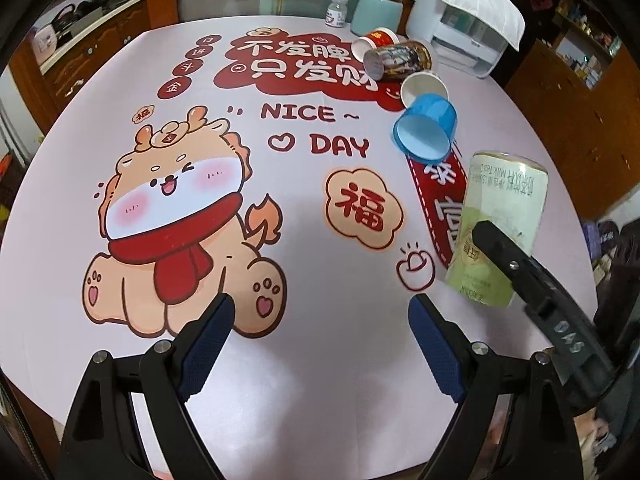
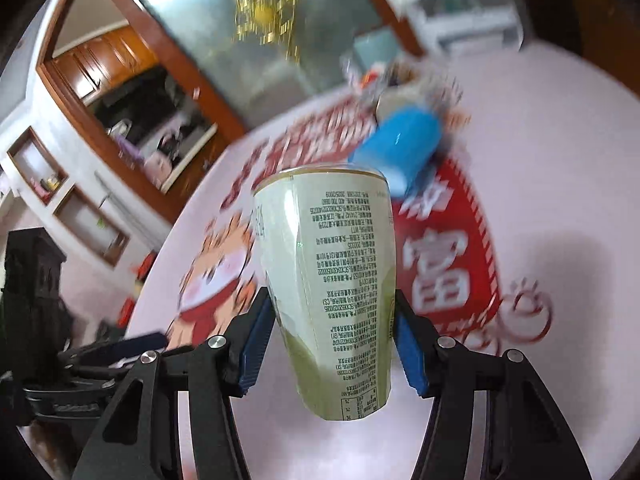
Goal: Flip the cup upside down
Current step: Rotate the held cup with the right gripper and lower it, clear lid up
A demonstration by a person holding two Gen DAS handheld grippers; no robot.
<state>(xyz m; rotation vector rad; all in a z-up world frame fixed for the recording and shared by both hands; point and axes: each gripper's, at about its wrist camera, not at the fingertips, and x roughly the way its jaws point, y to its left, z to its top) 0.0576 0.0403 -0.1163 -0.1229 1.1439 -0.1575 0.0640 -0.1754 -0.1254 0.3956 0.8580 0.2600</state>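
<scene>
A pale green milk-tea cup (image 2: 332, 292) with printed text sits between the blue pads of my right gripper (image 2: 332, 320), which is shut on it and holds it above the table, its print upside down. In the left wrist view the same cup (image 1: 500, 220) hangs at the right with a black finger (image 1: 516, 264) of the right gripper across it. My left gripper (image 1: 320, 340) is open and empty, low over the pink tablecloth (image 1: 320, 272).
A blue cup (image 1: 426, 126) lies on its side at the back right, by a white paper cup (image 1: 424, 86), a dark printed can (image 1: 400, 60) and a red cup (image 1: 378, 40). A white appliance (image 1: 460, 24), mint jar (image 1: 376, 10) and small bottle (image 1: 337, 11) stand at the far edge.
</scene>
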